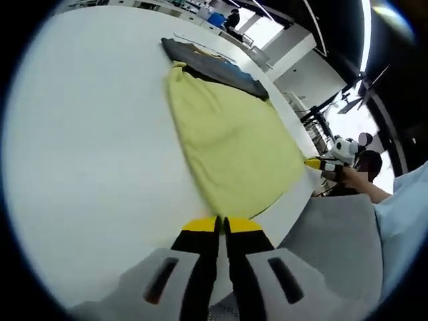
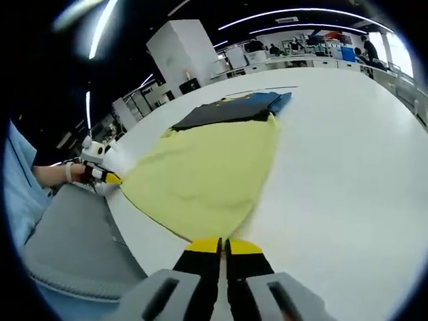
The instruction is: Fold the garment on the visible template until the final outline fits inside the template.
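We have the yellow garment (image 1: 231,144) spread on the white bench (image 1: 87,147), its far end lying over the dark template (image 1: 214,67) toward twelve o'clock in the left gripper view. Both claws are clenched on the near hem: the left claw (image 1: 221,225) pinches one corner at six o'clock of its view, and the right claw (image 2: 223,247) pinches the other corner, which the left gripper view shows at three o'clock (image 1: 314,162) on the cloth's edge. From the right gripper view the left claw appears at nine o'clock (image 2: 110,178), touching the fabric, though it is small and blurred there, so how deep its bite goes we can only guess. To do this fold well, we judge that both corners should rise together and travel level toward the template, keeping the hem taut between the claws so no diagonal crease forms. We should lay the hem down square on the far edge, since the cloth looks wider than the dark patch and may need a further fold to fit inside it.
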The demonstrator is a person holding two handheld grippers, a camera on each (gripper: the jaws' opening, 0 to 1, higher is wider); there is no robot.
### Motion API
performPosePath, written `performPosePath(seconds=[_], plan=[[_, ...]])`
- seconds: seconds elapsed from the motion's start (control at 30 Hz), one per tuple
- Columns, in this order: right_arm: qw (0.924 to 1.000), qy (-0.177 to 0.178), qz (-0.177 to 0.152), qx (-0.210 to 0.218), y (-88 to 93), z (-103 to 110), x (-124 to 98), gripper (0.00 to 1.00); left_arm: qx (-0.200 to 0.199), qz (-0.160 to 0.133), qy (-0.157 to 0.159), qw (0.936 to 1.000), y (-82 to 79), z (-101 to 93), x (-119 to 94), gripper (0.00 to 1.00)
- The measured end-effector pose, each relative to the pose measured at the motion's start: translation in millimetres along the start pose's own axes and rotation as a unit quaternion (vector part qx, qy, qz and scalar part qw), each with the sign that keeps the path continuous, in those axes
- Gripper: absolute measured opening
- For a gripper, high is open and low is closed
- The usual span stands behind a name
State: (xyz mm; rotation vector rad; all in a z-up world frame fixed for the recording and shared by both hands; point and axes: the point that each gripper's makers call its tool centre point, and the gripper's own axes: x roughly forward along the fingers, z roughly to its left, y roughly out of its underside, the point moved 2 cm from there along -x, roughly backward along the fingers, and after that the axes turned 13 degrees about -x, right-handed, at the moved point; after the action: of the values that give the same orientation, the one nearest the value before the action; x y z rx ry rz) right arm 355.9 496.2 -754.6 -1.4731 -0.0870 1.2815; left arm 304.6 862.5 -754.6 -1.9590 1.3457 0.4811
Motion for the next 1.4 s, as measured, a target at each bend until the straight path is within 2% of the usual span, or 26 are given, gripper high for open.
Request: performPosePath(seconds=[0.1, 0.2, 0.37, 0.57, 0.87, 1.13, 1.3, 1.4], plan=[[1.0000, -0.004, -0.003, 0.001, -1.7, 0, -3, 0.00, -0.012, 0.002, -0.001, 0.9999, -0.4, 1.1, -1, 0.00], [1.0000, -0.008, -0.004, 0.003, -4.7, 1, -8, 0.00, -0.008, 0.010, -0.004, 0.9999, 0.7, 0.3, -3, 0.00], [0.9996, -0.026, -0.003, -0.006, -4.5, 10, -18, 0.00, -0.015, 0.036, 0.008, 0.9992, 6.1, -6.0, -10, 0.00], [0.9991, -0.042, 0.004, 0.003, 4.7, 30, -29, 0.00, -0.019, 0.060, 0.018, 0.9979, 13.3, -10.1, -20, 0.00], [0.9983, -0.053, 0.004, 0.027, 16.5, 56, -43, 0.00, -0.020, 0.093, 0.035, 0.9948, 33.0, -24.0, -37, 0.00], [0.9973, -0.058, 0.000, 0.046, 20.1, 62, -52, 0.00, -0.027, 0.095, 0.044, 0.9942, 45.8, -35.4, -45, 0.00], [0.9960, -0.066, -0.011, 0.060, 13.8, 62, -55, 0.00, -0.026, 0.084, 0.047, 0.9950, 43.5, -42.3, -47, 0.00], [0.9924, -0.074, -0.043, 0.088, -0.6, 59, -60, 0.00, -0.019, 0.077, 0.048, 0.9957, 37.9, -45.7, -49, 0.00]])
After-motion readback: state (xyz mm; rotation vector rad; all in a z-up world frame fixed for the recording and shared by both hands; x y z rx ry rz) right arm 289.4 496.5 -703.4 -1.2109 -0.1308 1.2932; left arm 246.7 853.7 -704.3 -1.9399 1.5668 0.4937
